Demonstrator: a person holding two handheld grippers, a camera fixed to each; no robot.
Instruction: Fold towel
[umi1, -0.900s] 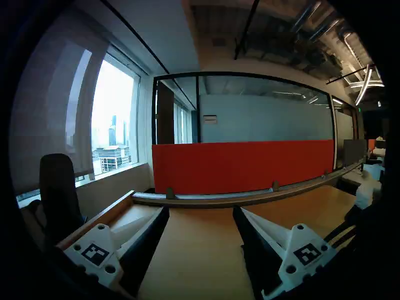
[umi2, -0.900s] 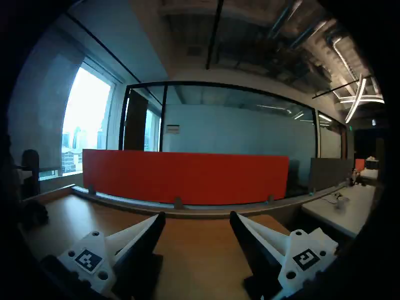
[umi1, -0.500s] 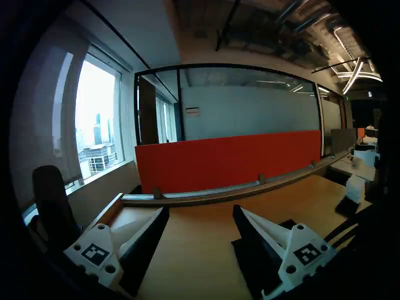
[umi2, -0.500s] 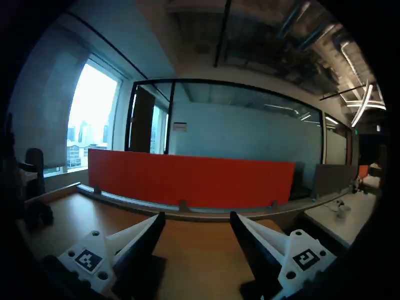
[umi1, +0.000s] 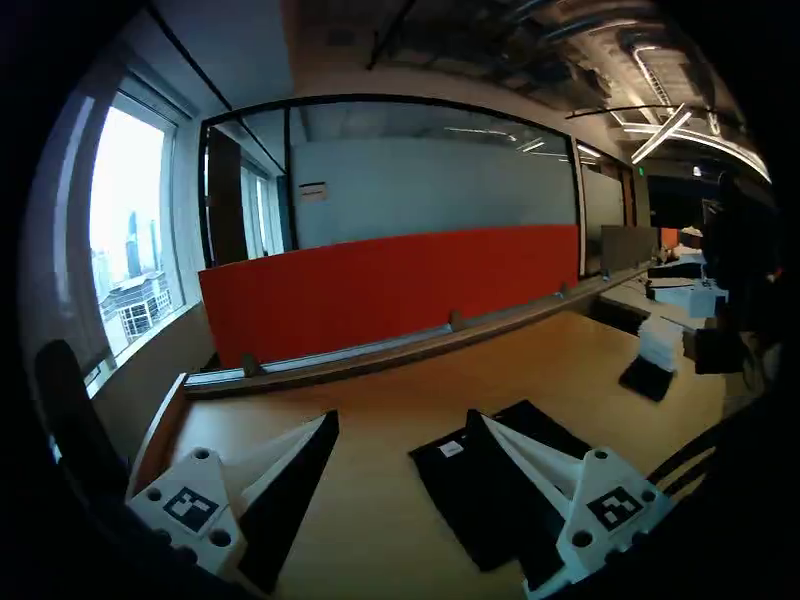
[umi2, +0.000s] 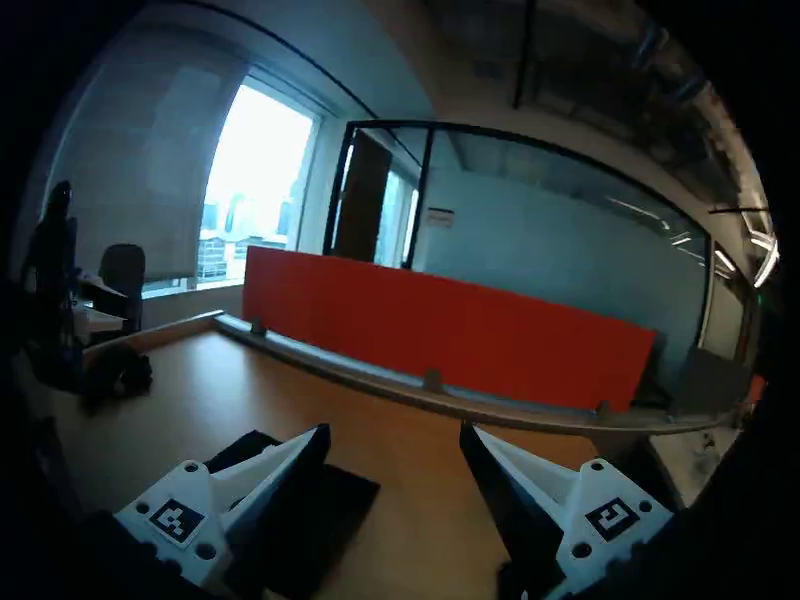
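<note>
— What changed just now?
— Both grippers tipped down and swung a bit. Approx. half a sec ago I saw mostly bare desk and the red divider. Now the towel is in view.
— Where exactly?
— In left gripper view it lies flat on the desk, dark, with a small white tag. It is just below the left gripper, more to its right side. In right gripper view it is under the left side of the right gripper. So it lies between the two grippers, I think.
— Holding sth?
— No. Both have jaws wide apart, nothing between, not touching the cloth yet.
— Meaning for the task?
— Folding is not begun. I judge the next step is to go down to an edge or the corners.
</note>
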